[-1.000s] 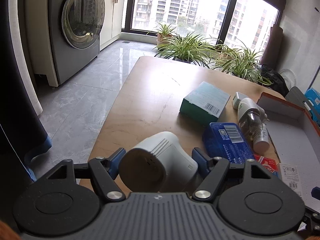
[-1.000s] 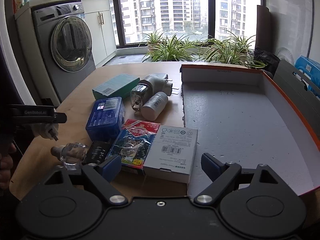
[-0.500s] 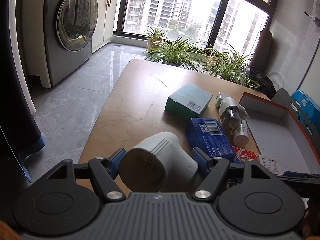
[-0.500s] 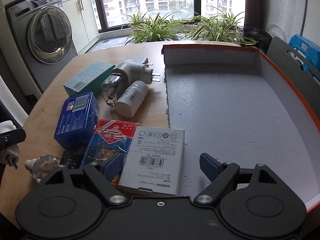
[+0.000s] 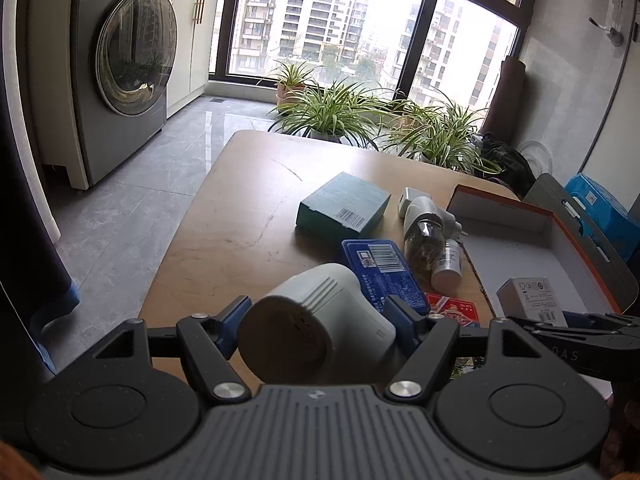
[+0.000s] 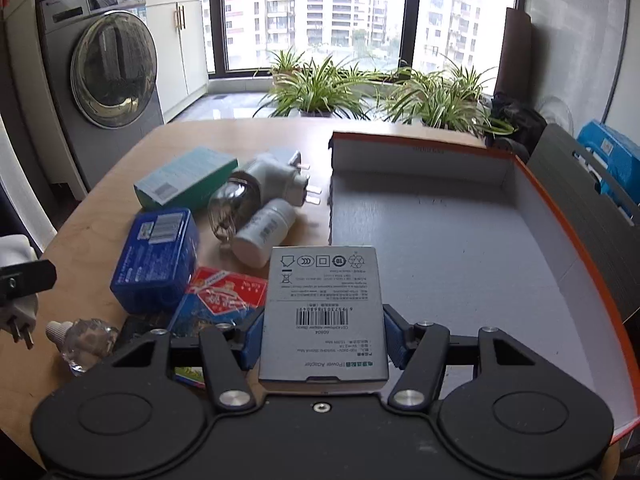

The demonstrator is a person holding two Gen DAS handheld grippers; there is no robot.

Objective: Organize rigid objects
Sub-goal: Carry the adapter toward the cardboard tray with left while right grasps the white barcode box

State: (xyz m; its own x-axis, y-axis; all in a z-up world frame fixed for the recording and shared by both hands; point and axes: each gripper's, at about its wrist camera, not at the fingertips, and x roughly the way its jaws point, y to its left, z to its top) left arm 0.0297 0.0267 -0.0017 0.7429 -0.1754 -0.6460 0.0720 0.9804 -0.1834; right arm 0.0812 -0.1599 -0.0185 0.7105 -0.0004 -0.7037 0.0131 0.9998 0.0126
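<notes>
Tray [image 6: 536,216] is your landmark. Right gripper [image 6: 324,340] fingers just closed, now clenched on adapter box [image 6: 324,304], long axis pointing ahead, straddling tray's near-left edge above desk [image 6: 112,208]. Left gripper [image 5: 320,320] grasping white plug [image 5: 316,320], left of tray, farther off.

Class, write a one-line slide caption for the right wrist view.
Right gripper, jaws just closed on a grey power-adapter box, beside an empty orange-rimmed tray on a cluttered wooden table.
</notes>
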